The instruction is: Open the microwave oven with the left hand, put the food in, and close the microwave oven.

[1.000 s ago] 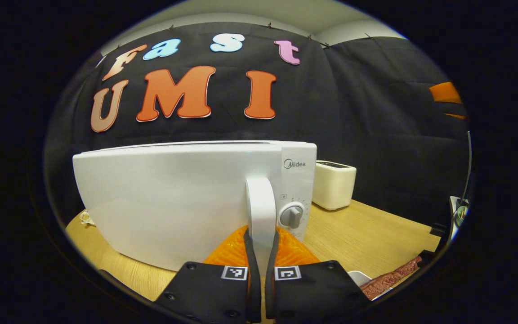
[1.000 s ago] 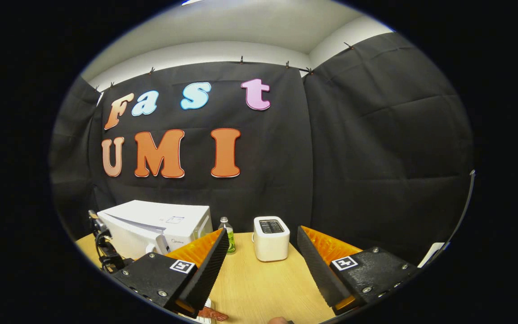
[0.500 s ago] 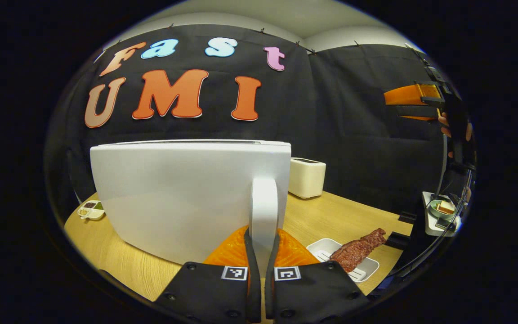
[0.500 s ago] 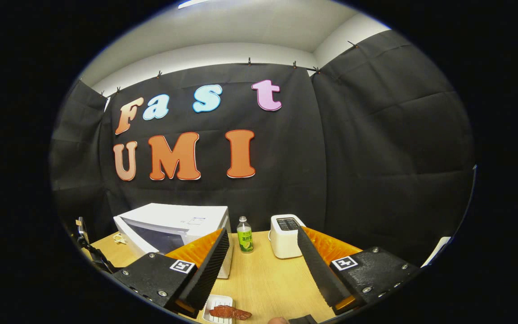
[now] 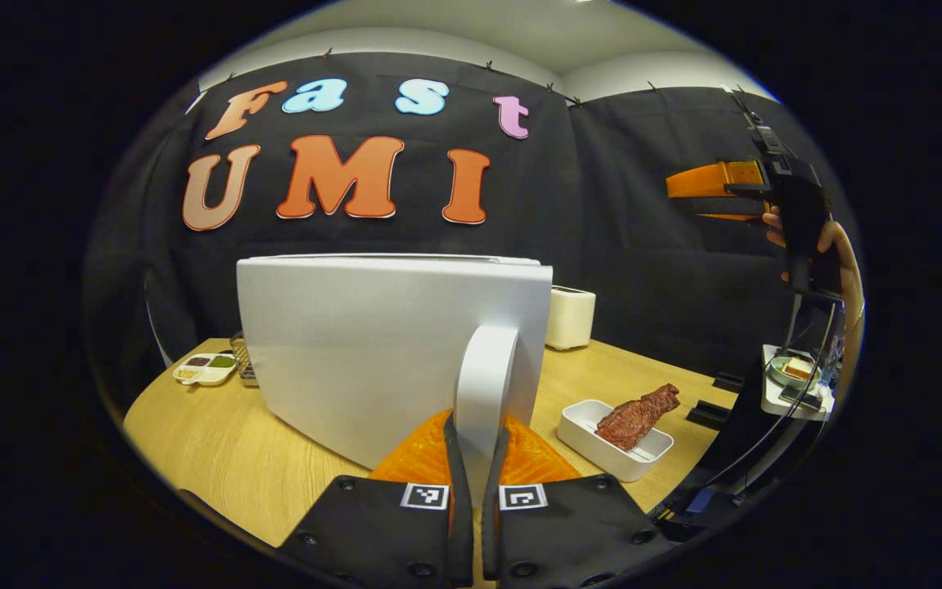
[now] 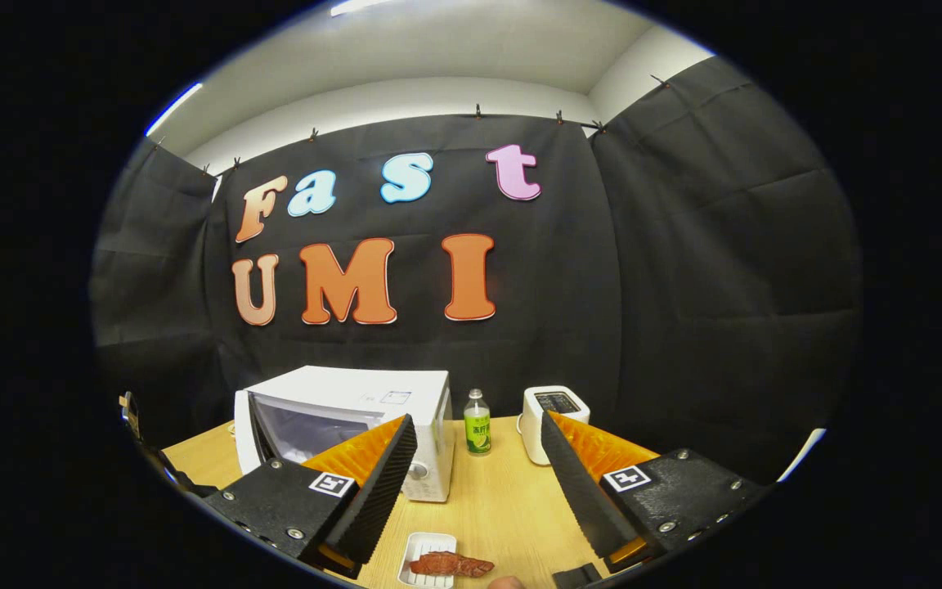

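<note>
Left gripper view looks straight at the outer face of the microwave door (image 5: 373, 352), swung well out from the oven, with the door handle (image 5: 483, 384) standing upright just ahead of the camera. The left gripper (image 5: 473, 458) is clamped on the lower part of that handle, one finger pressing on each side. The door looks stiff and light on its hinge, and the smooth, rigid handle gives a firm hold, though a glossy bar like that could slip if the pull turns sideways.

To the right of the door, on the wooden table (image 5: 217, 458), a shallow white tray (image 5: 602, 446) carries the food (image 5: 639, 409), a dark red slab of meat lying aslant with one end over the tray's far rim. The meat seems soft and possibly slick, so it may sag or slide in a pinch; my guess is that the stiff tray rim is the safer place to grip, kept level.

Right gripper view takes in the microwave (image 6: 373, 409) from farther back, its cavity open at the front. The right gripper (image 6: 475, 483) hangs above the table with its fingers spread wide, holding and touching nothing; the tray with the meat lies just below it at the near edge.

A green drink bottle (image 6: 477, 425) stands between the microwave and a white toaster (image 6: 549, 413) at the far side. A small divided dish (image 5: 205, 368) sits at the far left of the table.
</note>
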Motion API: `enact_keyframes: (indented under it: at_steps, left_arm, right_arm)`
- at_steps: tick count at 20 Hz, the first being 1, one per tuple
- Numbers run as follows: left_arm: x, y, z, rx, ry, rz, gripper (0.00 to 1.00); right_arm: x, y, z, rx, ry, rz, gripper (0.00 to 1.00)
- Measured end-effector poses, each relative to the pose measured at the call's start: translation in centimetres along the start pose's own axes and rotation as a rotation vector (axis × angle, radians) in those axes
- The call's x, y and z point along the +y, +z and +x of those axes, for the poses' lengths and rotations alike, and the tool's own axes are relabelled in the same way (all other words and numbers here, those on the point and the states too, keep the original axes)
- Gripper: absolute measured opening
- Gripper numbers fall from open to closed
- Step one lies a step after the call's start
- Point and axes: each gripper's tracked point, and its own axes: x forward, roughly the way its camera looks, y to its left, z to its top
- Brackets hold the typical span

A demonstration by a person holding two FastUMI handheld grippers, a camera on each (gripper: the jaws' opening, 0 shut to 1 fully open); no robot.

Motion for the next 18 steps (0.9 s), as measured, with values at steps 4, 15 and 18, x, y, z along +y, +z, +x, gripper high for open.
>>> enact_keyframes:
  at_steps: [4,15,18]
  left_arm:
    - [2.5,-0.5,-3.4,0.008,0.069,-0.012,0.08]
    - [13.9,1.8,-17.8,-0.071,0.392,-0.113,0.98]
    - [16.7,3.7,-19.9,-0.100,0.486,-0.069,0.99]
  right_arm:
    - [2.2,-0.4,-0.3,0.006,0.043,0.006,0.95]
    - [5.4,-1.2,-1.2,0.013,0.101,-0.002,0.95]
    - [5.3,-1.6,-1.2,0.017,0.099,-0.005,0.95]
